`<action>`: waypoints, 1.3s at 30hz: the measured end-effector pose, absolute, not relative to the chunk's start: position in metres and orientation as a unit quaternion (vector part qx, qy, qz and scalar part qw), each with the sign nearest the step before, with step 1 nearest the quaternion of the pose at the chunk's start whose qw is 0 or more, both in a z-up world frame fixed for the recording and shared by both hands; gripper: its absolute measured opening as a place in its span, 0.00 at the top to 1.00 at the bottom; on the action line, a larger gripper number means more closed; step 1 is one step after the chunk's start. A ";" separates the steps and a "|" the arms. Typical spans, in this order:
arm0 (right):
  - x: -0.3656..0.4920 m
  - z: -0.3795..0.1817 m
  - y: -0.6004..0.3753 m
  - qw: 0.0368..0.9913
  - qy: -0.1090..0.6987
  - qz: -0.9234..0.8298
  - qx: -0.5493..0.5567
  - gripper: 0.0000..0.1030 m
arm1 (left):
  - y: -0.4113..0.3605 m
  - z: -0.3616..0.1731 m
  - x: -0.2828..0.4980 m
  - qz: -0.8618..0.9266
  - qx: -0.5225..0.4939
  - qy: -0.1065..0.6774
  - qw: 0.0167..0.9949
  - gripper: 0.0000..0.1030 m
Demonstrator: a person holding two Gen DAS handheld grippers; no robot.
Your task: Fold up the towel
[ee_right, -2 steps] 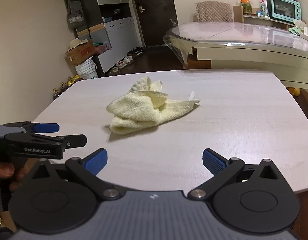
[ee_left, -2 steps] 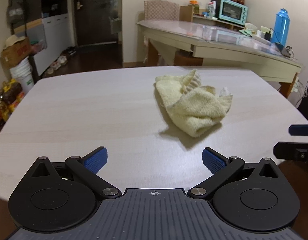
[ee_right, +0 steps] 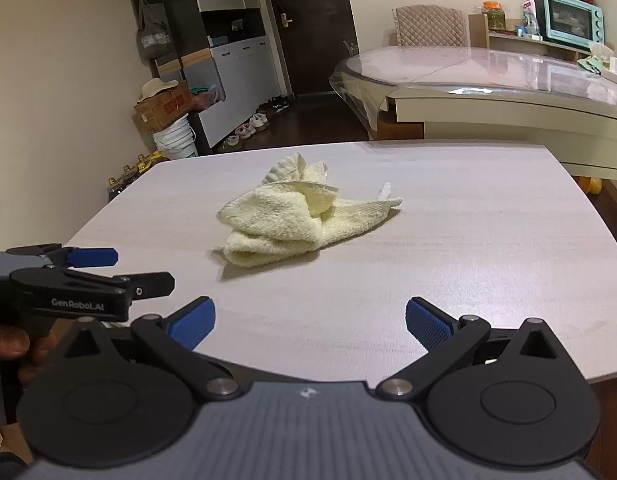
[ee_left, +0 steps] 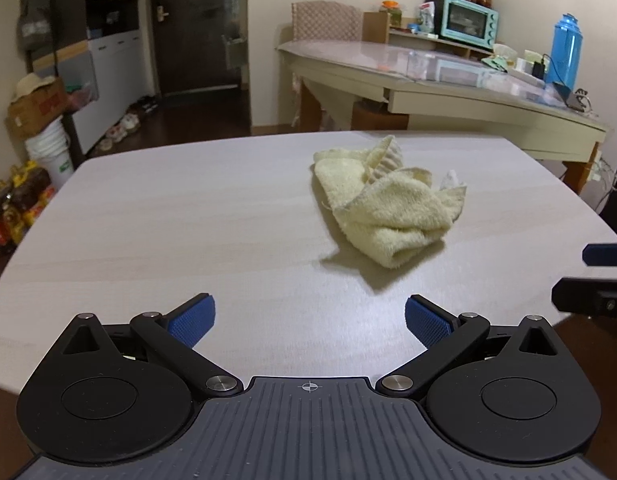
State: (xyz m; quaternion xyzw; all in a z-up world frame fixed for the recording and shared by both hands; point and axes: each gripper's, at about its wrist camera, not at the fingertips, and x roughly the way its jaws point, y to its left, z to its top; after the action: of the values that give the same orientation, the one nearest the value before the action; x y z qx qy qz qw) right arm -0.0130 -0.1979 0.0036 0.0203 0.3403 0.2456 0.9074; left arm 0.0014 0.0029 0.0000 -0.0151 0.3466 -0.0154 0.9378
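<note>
A crumpled pale yellow towel lies in a heap on the light wooden table, a small white tag sticking out at its far side. My left gripper hovers over the near edge, short of the towel, jaws wide open and empty. In the right wrist view the towel sits ahead and slightly left of my right gripper, also wide open with nothing between its blue pads. The left gripper shows at that view's left edge, held by a hand. The right gripper's fingers peek in at the left view's right edge.
A glass-topped table stands beyond, bearing a teal toaster oven and a blue flask. On the floor to the left are a cardboard box, a white bucket, bottles and shoes. A dark door is at the back.
</note>
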 end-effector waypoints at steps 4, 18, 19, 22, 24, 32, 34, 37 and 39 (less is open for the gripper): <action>-0.006 0.005 -0.193 0.908 0.339 0.243 0.026 0.00 | 0.013 -0.007 -0.003 -0.029 -0.012 0.335 0.942 0.00; -0.025 0.012 -0.200 0.910 0.330 0.250 0.019 0.00 | -0.012 0.005 -0.028 0.007 0.001 0.347 0.938 0.00; -0.025 0.011 -0.200 0.910 0.330 0.249 0.019 0.00 | -0.011 0.005 -0.027 0.007 0.001 0.347 0.938 0.00; -0.024 0.010 -0.200 0.910 0.332 0.247 0.017 0.00 | -0.010 0.004 -0.028 0.007 -0.001 0.346 0.938 0.00; -0.022 0.010 -0.200 0.910 0.334 0.245 0.016 0.00 | -0.010 0.004 -0.028 0.007 0.000 0.345 0.939 0.00; -0.023 0.007 -0.200 0.909 0.336 0.245 0.016 0.00 | -0.012 0.005 -0.029 0.006 0.000 0.345 0.939 0.00; -0.024 0.006 -0.202 0.909 0.337 0.244 0.016 0.00 | -0.012 0.005 -0.029 0.006 0.000 0.345 0.939 0.00; -0.024 0.004 -0.202 0.909 0.337 0.245 0.016 0.00 | -0.012 0.005 -0.029 0.004 0.000 0.345 0.939 0.00; -0.024 0.005 -0.202 0.909 0.337 0.245 0.016 0.00 | -0.012 0.005 -0.029 0.005 0.000 0.344 0.939 0.00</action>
State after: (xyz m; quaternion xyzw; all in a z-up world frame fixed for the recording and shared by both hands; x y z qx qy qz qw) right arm -0.0240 -0.2015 0.0050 0.0163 0.3374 0.2451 0.9088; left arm -0.0293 -0.0122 0.0050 0.0001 0.3445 0.0048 0.9388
